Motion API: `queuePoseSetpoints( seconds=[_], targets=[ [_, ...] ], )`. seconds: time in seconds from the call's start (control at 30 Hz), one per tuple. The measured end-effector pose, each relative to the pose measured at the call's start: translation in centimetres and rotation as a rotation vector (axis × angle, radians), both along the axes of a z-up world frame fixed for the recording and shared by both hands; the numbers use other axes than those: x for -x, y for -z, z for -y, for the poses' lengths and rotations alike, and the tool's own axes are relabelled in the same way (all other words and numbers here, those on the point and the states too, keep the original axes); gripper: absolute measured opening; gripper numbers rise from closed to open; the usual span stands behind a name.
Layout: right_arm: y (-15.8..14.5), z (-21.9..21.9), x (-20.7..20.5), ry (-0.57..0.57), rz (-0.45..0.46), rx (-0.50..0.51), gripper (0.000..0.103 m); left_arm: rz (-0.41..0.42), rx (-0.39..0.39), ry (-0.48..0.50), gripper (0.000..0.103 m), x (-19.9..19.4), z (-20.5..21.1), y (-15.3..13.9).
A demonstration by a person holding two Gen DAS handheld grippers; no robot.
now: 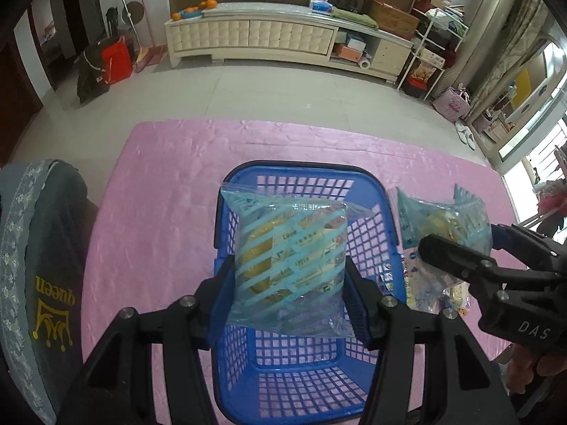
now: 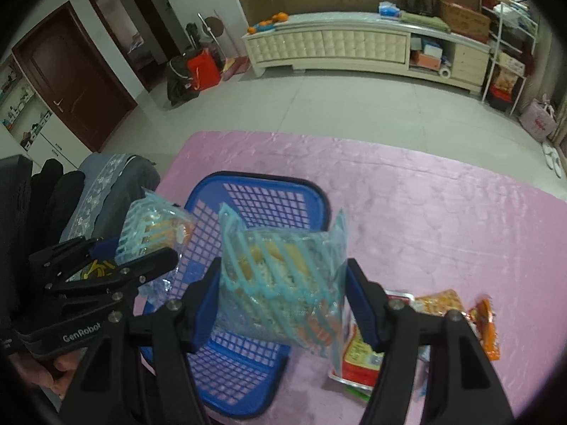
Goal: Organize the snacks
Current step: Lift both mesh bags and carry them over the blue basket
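Observation:
A blue plastic basket (image 1: 301,372) (image 2: 248,372) stands on the pink tablecloth (image 1: 159,194) (image 2: 425,212). My left gripper (image 1: 288,295) is shut on a light-blue striped snack bag (image 1: 288,262) and holds it above the basket's inside. In the right wrist view my right gripper (image 2: 283,304) is shut on a second striped blue snack bag (image 2: 280,283), over the basket's right rim. Each gripper and its bag also shows in the other view: the right gripper (image 1: 457,248) with its bag (image 1: 450,223), the left gripper (image 2: 141,258) with its bag (image 2: 152,230).
Loose snack packets lie on the cloth right of the basket: orange packets (image 2: 485,326), a red-and-yellow packet (image 2: 361,354) and pale packets (image 1: 432,290). A grey cushioned chair (image 1: 39,265) stands at the table's left edge. A cream cabinet (image 1: 283,39) lines the far wall.

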State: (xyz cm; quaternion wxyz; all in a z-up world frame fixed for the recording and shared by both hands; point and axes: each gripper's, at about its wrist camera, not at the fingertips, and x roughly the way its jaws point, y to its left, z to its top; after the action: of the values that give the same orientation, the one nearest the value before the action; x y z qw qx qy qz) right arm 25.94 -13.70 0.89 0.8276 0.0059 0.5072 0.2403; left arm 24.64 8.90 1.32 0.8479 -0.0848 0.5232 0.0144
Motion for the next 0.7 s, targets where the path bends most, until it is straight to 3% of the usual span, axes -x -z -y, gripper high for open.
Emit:
queuePoseSetpoints(
  seconds=[0.33,0.7],
  targets=[
    [2.0,-1.9,-2.6,-0.030,-0.063,0.017,0.070,-0.059,0.050,-0.002,0.054,-2.7,-1.5,2.8],
    [2.4,-3.1,-3.8,-0.063,-0.058,0.042,0.072,-0.056,0.030,0.010,0.060,-3.8,-1.3,3.2]
  ],
)
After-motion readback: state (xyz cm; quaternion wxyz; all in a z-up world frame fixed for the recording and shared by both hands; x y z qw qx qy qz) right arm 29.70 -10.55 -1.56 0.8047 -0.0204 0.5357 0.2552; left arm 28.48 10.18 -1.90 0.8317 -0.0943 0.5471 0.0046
